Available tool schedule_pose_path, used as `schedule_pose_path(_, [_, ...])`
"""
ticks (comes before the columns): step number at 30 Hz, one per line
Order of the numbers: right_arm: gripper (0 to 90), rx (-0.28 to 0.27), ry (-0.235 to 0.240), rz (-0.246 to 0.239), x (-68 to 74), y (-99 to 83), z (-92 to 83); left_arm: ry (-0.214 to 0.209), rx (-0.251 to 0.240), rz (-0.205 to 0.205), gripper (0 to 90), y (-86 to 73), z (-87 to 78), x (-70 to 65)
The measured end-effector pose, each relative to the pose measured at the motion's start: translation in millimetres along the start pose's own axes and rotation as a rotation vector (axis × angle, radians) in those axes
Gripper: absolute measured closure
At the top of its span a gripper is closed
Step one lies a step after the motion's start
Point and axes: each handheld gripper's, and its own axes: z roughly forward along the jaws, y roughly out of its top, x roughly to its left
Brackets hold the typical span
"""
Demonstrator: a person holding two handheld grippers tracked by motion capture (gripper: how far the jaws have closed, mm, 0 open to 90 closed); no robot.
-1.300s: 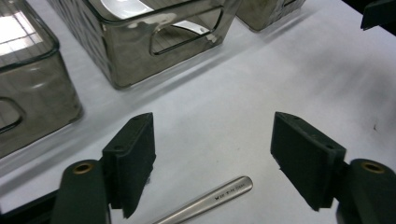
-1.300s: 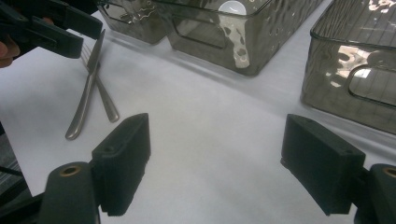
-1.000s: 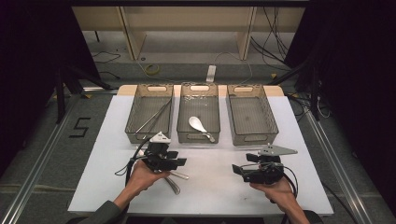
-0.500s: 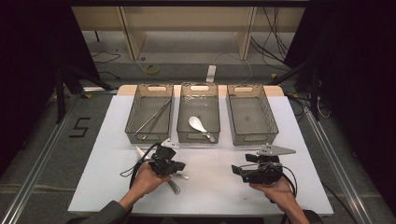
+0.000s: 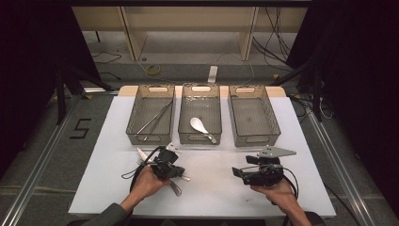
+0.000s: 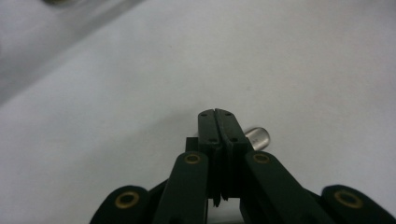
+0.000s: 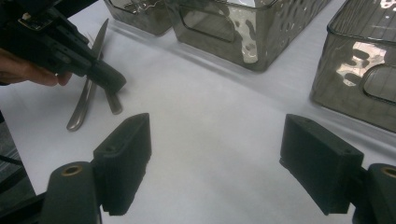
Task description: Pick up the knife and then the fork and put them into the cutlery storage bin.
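left gripper (image 5: 181,175): black jaws have just been closing, now pinched together on a slim metal handle (image 6: 258,136) of a piece of cutlery; rounded, shiny handle end pokes out just past the pads in the left gripper view. It's low over the white mat (image 5: 211,197), near the front edge, left of centre. Right gripper view shows two pieces there: a flat pointed knife (image 7: 99,42) and a second curved, polished piece (image 7: 80,109) lying on the mat, crossing under the jaws; can't tell which of the two is clamped

right gripper (image 7: 215,163): jaws wide apart, nothing between them, ribbed black rubber pads facing each other over bare mat. Sits front right, well apart from the left one, grey triangular plate on top

Mat is matte, slightly grainy. Three smoky translucent plastic bins in a row at the back, dimpled walls, slot handles: left bin (image 5: 136,120) holds thin metal rods, crossed; middle bin (image 5: 186,136) holds a white glossy spoon (image 5: 199,126); right bin (image 5: 268,136) has nothing visible in it
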Motion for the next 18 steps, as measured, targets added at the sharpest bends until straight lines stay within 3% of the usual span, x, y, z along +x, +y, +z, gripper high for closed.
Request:
schedule_pose_path(6, [25.6,0.005,0.002,-0.003,0.6,-0.1,0.8,-0.017,0.017,-0.015,89.1,0.2,0.9,2.6])
schedule_pose_path(12, [25.7,0.013,0.003,-0.005,0.5,-0.3,1.2,-0.013,0.049,0.006,89.4,0.2,0.8,3.3])
schedule_pose_path(18, [25.7,0.013,-0.003,-0.005,-0.2,-0.3,0.0,-0.037,0.124,0.028,89.4,-1.7,-4.6,4.3])
